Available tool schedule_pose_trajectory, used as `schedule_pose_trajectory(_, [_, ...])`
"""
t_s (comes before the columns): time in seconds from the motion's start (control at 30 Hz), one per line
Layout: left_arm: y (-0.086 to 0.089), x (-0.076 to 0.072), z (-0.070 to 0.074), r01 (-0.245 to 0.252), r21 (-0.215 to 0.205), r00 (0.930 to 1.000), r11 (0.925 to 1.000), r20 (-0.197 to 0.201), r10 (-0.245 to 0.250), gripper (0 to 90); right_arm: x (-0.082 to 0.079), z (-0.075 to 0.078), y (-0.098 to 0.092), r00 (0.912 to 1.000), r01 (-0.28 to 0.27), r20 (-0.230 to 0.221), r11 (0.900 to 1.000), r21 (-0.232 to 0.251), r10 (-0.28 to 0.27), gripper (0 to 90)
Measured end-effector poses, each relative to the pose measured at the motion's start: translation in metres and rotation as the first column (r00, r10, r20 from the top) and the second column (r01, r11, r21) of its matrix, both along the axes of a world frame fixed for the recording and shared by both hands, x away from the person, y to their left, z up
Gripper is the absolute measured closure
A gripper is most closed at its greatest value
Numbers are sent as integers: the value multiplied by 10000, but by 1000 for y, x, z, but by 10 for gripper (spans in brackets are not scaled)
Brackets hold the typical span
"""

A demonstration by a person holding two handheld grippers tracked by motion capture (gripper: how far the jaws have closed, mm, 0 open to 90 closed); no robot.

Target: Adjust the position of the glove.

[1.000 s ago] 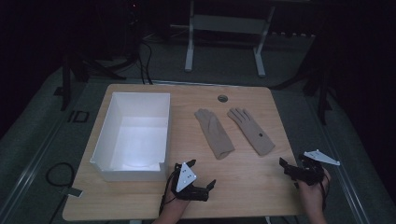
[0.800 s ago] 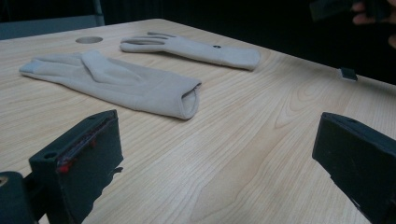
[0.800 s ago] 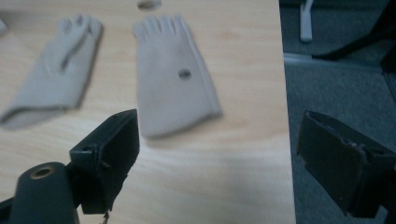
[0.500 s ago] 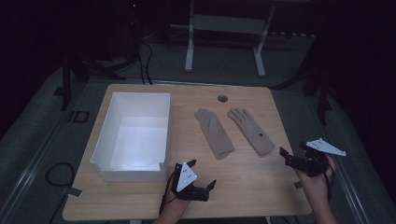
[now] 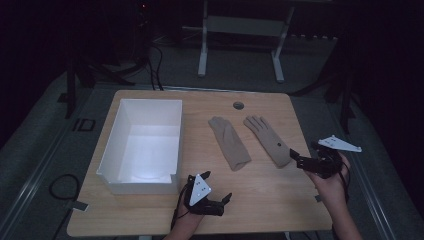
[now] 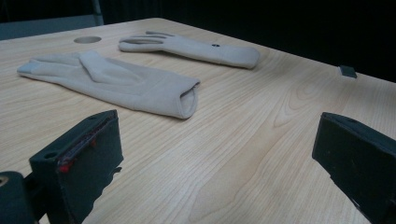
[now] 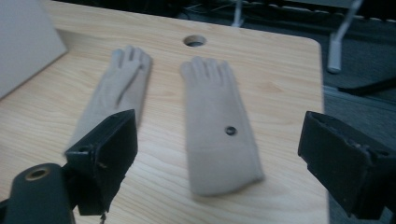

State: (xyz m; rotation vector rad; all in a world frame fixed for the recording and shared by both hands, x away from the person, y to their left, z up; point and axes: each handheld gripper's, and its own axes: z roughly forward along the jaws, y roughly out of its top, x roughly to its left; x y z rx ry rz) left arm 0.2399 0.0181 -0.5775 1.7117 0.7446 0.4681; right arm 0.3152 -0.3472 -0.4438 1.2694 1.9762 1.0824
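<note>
Gloves are the work here, and the step in hand looks like the approach to the first pick, with nothing gripped yet. At the left side of the table (image 5: 260,200) stands a white open box (image 5: 142,145), empty as far as can be seen, its long wall running from the near edge toward the far one. Just right of its near corner, by the near edge, the left tongs (image 5: 226,200) rest low over the wood with jaws spread wide and nothing between them; their view looks along the grain at the cuff of the left glove (image 6: 116,81). That glove (image 5: 229,142) lies flat at the middle of the table, fingers toward the far edge. Just beside it, apart and not overlapping, lies the right glove (image 5: 267,140), which has a small dark dot (image 7: 230,131) near the cuff. A round grommet hole (image 5: 238,105) sits by the far edge beyond both. At the right edge, the right tongs (image 5: 296,160) are also wide open and empty, pointed at the right glove's cuff (image 7: 224,175), which lies between the jaws in their view.

The next move probably calls for lowering the right tongs onto that cuff and pinching the thin fabric without scraping the wood. Nothing blocks the path to the box except the left glove lying between.
</note>
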Motion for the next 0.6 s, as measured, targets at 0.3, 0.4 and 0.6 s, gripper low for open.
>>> schedule_pose_trajectory(0.3, [0, 0, 0, -11, -18, 10000, 10000, -27, 11, 20, 15, 10, 29, 9979, -641, -7, 9978, -172, 641, 149])
schedule_pose_trajectory(0.4, [0, 0, 0, 20, -25, 10000, 10000, -35, -20, 20, 20, 11, 38, 9965, -831, -66, 9964, -138, 830, 175])
schedule_pose_trajectory(0.6, [0, 0, 0, 33, -25, 10000, 10000, -31, -33, 20, 34, 8, 58, 9938, -1092, -233, 9937, -249, 1087, 205])
